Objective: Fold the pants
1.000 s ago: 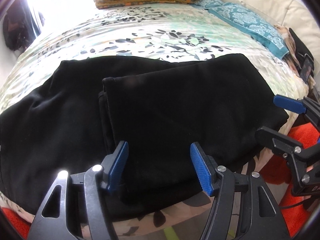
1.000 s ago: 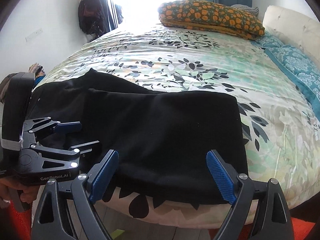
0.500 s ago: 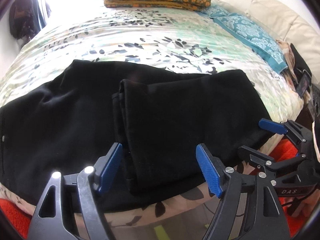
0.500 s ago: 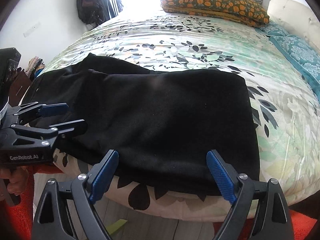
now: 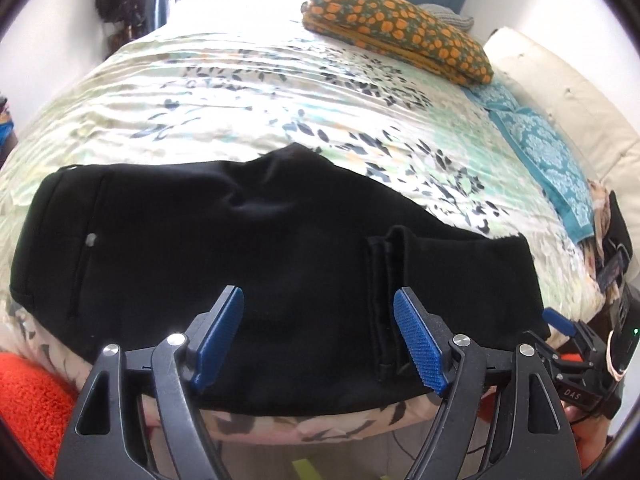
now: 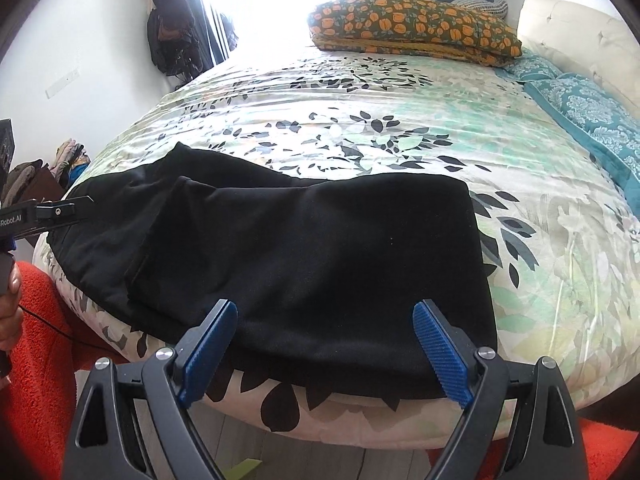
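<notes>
Black pants (image 5: pixel 256 264) lie along the near edge of the bed, the leg end folded back over the upper part; the folded hem edge (image 5: pixel 384 300) runs down right of centre. The pants also show in the right wrist view (image 6: pixel 320 264). My left gripper (image 5: pixel 320 336) is open and empty, just above the pants at the bed edge. My right gripper (image 6: pixel 324 348) is open and empty, at the near edge of the folded part. It also shows in the left wrist view (image 5: pixel 568 332).
The bed has a floral cover (image 6: pixel 360 132). A folded orange-patterned blanket (image 6: pixel 412 28) and a teal pillow (image 6: pixel 588 116) lie at the far end. An orange rug (image 6: pixel 36 340) covers the floor by the bed. Dark clothes (image 6: pixel 168 20) hang by the window.
My left gripper has moved left along the bed edge, so the hem fold now lies to its right and the waist end is in view. My right gripper has drawn back slightly.
</notes>
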A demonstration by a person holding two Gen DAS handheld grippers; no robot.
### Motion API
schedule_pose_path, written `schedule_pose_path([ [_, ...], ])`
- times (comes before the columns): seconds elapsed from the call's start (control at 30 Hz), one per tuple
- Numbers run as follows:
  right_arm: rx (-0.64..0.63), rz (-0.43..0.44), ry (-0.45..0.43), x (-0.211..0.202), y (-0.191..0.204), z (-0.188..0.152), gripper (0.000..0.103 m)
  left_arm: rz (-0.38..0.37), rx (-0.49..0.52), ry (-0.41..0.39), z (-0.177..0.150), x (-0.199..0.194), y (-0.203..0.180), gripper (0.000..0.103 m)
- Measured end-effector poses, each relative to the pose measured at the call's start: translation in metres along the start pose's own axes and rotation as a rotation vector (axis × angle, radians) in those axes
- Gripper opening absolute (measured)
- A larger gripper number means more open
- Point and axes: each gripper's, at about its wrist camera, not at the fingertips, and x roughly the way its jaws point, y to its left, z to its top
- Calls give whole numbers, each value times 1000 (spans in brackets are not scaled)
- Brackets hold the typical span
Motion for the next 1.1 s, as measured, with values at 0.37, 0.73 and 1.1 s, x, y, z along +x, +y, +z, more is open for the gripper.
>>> schedule_pose_path([
  [0.37,53,3,-34,-9,-13,1,89,39,-423,-163,56,-56,188,86],
  [0.73,40,17,-1,2,-1,1,89,145,-345,149,44,22,274,86],
  [1.1,17,9,22,11,7,0,89,-49,-341,261,37,55,272,95],
])
